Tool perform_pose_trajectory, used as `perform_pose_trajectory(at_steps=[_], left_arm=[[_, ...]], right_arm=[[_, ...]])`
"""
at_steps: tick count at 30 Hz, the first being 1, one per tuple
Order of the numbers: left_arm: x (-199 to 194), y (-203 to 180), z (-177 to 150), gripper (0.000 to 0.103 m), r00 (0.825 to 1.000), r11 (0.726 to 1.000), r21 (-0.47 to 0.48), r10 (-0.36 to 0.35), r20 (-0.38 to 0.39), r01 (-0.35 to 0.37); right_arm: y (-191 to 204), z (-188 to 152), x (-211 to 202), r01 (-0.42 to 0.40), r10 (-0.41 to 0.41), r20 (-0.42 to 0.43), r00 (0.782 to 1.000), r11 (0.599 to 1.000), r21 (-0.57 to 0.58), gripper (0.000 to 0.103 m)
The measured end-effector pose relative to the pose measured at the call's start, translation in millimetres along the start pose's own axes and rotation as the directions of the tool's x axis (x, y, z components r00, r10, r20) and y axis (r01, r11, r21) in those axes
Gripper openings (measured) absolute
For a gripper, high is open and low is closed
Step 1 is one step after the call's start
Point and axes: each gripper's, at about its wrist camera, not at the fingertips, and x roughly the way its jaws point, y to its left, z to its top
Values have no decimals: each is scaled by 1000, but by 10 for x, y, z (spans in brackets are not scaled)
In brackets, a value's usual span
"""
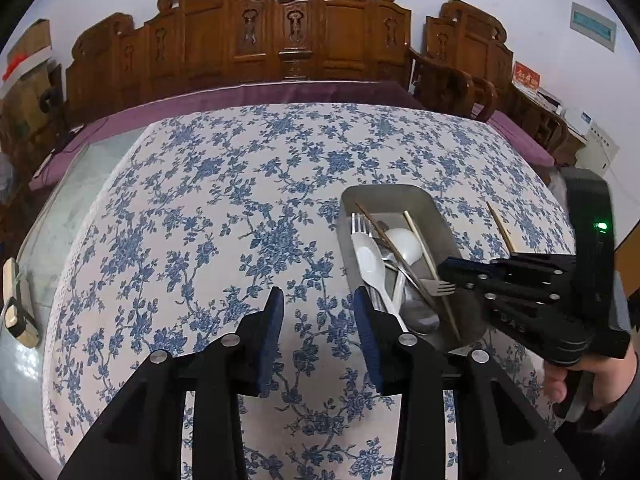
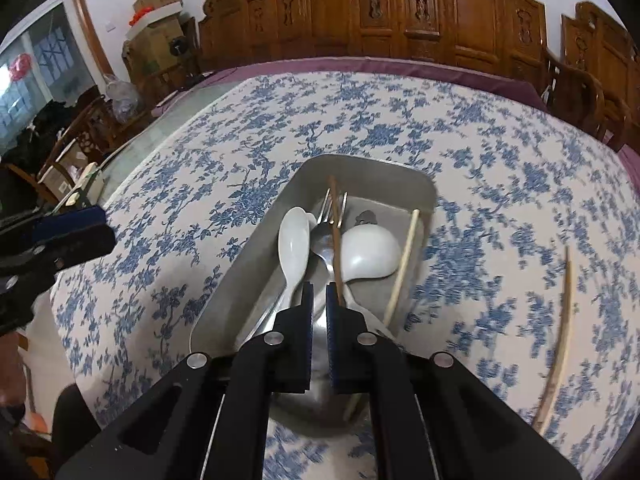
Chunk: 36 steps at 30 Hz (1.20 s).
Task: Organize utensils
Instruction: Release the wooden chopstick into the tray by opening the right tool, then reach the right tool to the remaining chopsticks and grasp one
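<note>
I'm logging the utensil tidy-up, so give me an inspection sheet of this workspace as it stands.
Surface: table under a blue floral cloth.
Job's things: grey tray holding a white spoon, fork, white ladle, brown chopstick and pale chopstick; one chopstick lies on the cloth to the right, outside the tray.
Clutter: nothing seen on the cloth.
Grippers: left hand-held gripper open, empty, beside the tray; right hand-held gripper shut, empty, over the tray.
Cables: nothing seen.
Surroundings: carved wooden chairs, cardboard boxes.
</note>
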Motion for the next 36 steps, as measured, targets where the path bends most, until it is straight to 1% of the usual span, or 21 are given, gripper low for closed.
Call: perform_pose_trajectory(at_steps=[4, 6, 7, 8, 9, 10, 11, 12, 13, 15, 18, 20, 23, 27, 29, 31, 34, 36], left_arm=[[-23, -118, 1, 37, 1000, 1000, 12, -6, 5, 6], [-40, -184, 7, 39, 1000, 1000, 24, -8, 14, 7], [-44, -219, 10, 39, 1000, 999, 31, -9, 18, 8], [-49, -266, 15, 40, 1000, 999, 39, -12, 22, 11], [-54, -303, 16, 48, 1000, 999, 43, -15, 25, 14], [-57, -334, 19, 55, 999, 999, 44, -19, 30, 17], [-60, -359, 21, 66, 999, 999, 45, -21, 36, 19], [-62, -407, 25, 71, 999, 999, 46, -26, 44, 24], [-60, -443, 25, 72, 999, 998, 48, -30, 45, 28], [-41, -511, 27, 80, 998, 998, 49, -37, 44, 35], [-3, -627, 17, 82, 997, 997, 50, -62, 46, 60], [25, -707, 8, 82, 996, 996, 52, -78, 43, 76], [99, -844, -11, 82, 995, 993, 59, -100, 31, 98], [160, -990, -40, 82, 993, 991, 74, -116, 17, 115], [176, -1034, -51, 82, 993, 990, 80, -119, 13, 118], [193, -1082, -66, 82, 993, 989, 86, -122, 8, 121], [203, -1130, -81, 82, 992, 988, 92, -125, 5, 124], [210, -1162, -90, 82, 992, 987, 96, -127, 3, 126]], right_arm=[[-163, -139, -239, 12, -12, 28, 1000, 1000, -15, 8], [-313, -247, -352, 25, -24, 33, 999, 1000, -15, 13], [-386, -293, -388, 38, -37, 33, 999, 999, -16, 20], [-461, -337, -430, 56, -56, 34, 998, 998, -16, 29], [-586, -396, -486, 80, -79, 40, 996, 997, -8, 32], [-684, -433, -514, 91, -91, 39, 995, 996, 3, 33], [-813, -476, -539, 105, -105, 34, 994, 994, 24, 33], [-919, -508, -556, 114, -115, 30, 993, 993, 42, 33], [-1038, -545, -575, 125, -127, 25, 992, 990, 62, 33], [-1255, -621, -596, 148, -150, 14, 989, 984, 97, 33], [-1512, -721, -589, 174, -175, -1, 985, 976, 133, 33], [-1654, -776, -547, 177, -177, -17, 984, 971, 160, 33], [-1783, -824, -441, 186, -182, -42, 982, 965, 182, 33], [-1865, -826, -313, 198, -189, -63, 980, 960, 199, 32], [-1885, -801, -246, 202, -191, -72, 979, 958, 202, 29], [-1886, -769, -193, 211, -198, -82, 977, 957, 198, 28], [-1898, -735, -133, 237, -222, -96, 970, 953, 190, 28], [-1914, -716, -100, 276, -257, -121, 959, 944, 182, 27]])
